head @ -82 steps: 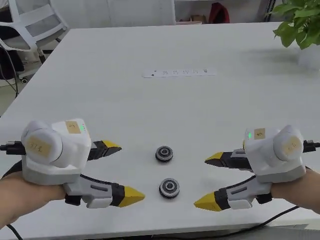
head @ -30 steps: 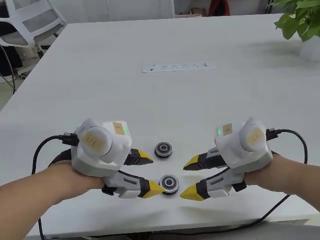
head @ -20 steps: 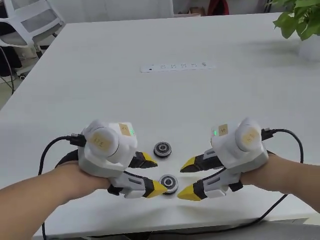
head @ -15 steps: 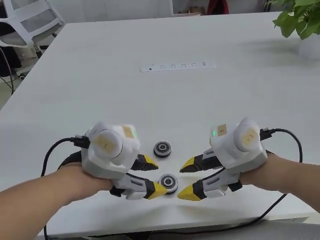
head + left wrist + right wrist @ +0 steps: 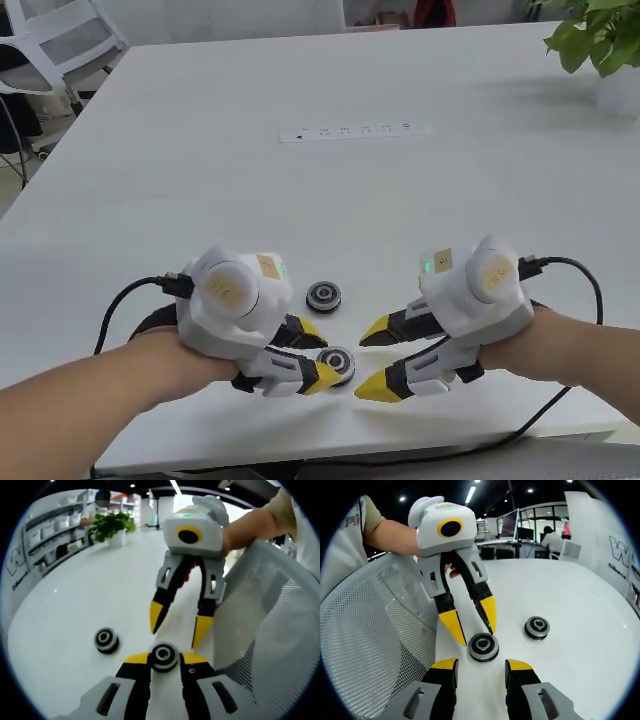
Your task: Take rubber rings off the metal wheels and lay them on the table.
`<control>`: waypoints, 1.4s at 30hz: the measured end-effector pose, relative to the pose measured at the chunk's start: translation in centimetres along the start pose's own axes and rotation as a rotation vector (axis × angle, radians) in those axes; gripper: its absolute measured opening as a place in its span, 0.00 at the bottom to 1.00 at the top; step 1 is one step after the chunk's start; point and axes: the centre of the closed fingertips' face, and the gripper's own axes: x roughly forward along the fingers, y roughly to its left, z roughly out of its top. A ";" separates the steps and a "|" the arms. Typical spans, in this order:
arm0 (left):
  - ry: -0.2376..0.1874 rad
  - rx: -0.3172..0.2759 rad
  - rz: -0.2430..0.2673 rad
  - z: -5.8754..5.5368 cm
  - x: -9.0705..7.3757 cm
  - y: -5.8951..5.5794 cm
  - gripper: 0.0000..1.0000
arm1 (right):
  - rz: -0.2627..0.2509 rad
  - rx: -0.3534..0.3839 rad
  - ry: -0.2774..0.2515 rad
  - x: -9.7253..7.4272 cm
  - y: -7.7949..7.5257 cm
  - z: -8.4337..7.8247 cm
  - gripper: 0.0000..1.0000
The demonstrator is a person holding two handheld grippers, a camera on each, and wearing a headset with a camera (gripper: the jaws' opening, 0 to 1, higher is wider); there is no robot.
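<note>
Two metal wheels with black rubber rings lie on the white table [image 5: 200, 180]. The near wheel [image 5: 338, 364] [image 5: 164, 656] [image 5: 483, 646] sits between the yellow tips of my left gripper [image 5: 318, 354] [image 5: 166, 659] [image 5: 476, 630], whose jaws stand open on either side of it. My right gripper [image 5: 368, 360] [image 5: 481, 665] [image 5: 177, 625] faces it from the other side, open, its tips just short of the wheel. The far wheel [image 5: 323, 295] [image 5: 106, 640] [image 5: 537, 627] lies untouched a little beyond.
A white power strip [image 5: 345, 131] lies mid-table. A potted plant [image 5: 590, 35] stands at the far right corner, a chair [image 5: 50, 40] at the far left. Cables [image 5: 125, 305] trail from both grippers. The table's front edge runs just below the hands.
Both grippers have closed in on the near wheel from left and right. The left one advanced until its jaws flank the wheel. The wheels have not moved.
</note>
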 end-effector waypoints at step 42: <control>0.000 0.056 0.083 -0.3 0.9 0.4 0.14 | 0.019 0.013 -0.008 1.6 -0.2 1.2 0.30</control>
